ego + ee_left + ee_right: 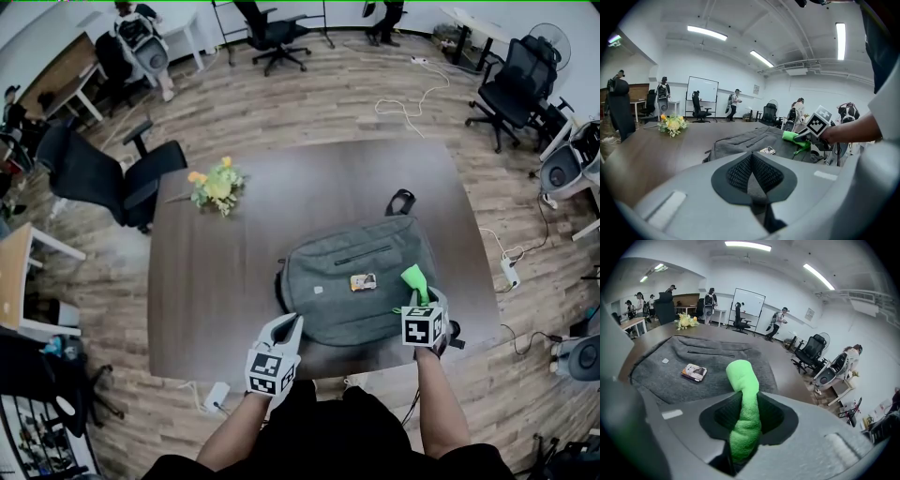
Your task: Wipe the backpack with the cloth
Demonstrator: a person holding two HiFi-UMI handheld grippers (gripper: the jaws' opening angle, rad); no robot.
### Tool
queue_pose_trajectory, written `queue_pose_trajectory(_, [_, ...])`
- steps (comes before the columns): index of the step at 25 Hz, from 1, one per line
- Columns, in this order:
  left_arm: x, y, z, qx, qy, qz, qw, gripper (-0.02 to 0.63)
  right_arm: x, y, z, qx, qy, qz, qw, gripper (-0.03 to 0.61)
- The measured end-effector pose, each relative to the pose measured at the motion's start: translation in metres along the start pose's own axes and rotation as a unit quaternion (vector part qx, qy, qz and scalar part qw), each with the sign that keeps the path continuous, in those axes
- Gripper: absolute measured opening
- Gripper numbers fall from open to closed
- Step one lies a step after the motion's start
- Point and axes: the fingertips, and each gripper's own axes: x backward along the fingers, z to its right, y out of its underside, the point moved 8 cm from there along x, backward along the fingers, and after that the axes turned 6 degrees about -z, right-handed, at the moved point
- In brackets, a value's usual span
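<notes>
A grey backpack (361, 277) lies flat on the dark wooden table (216, 272), with a small printed tag (363, 281) on its front. My right gripper (419, 298) is at the backpack's right front corner, shut on a bright green cloth (414, 280) that sticks up past the jaws; the same green cloth (744, 408) fills the right gripper view above the backpack (684, 366). Near the table's front edge, left of the backpack, my left gripper (290, 328) is shut with nothing in it. From the left gripper view I see the backpack (745, 143) and the cloth (794, 138).
A bunch of yellow flowers (216, 186) lies on the table's far left. Black office chairs (103, 178) stand around the table. Cables and a power strip (511, 270) lie on the wooden floor to the right. People stand at the room's far side.
</notes>
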Motion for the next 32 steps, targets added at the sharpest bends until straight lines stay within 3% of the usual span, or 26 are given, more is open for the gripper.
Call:
queue_pose_trajectory(8, [-0.001, -0.003, 0.005, -0.002, 0.005, 0.003, 1.0000, 0.020, 0.008, -0.004, 0.034, -0.019, 0.030, 0.010, 0.999, 0.095])
queue_pose_trajectory(16, [-0.002, -0.008, 0.008, -0.005, 0.008, 0.010, 0.9999, 0.020, 0.020, -0.016, 0.026, -0.046, 0.006, 0.045, 0.998, 0.097])
queue_pose_trajectory(23, [0.000, -0.011, 0.007, -0.006, 0.006, 0.014, 0.9999, 0.020, 0.052, -0.050, 0.008, -0.047, -0.028, 0.122, 0.991, 0.097])
queue_pose_trajectory(32, [0.008, -0.032, -0.018, 0.021, -0.021, 0.050, 0.9983, 0.020, 0.096, -0.084, -0.015, -0.032, -0.082, 0.251, 0.964, 0.095])
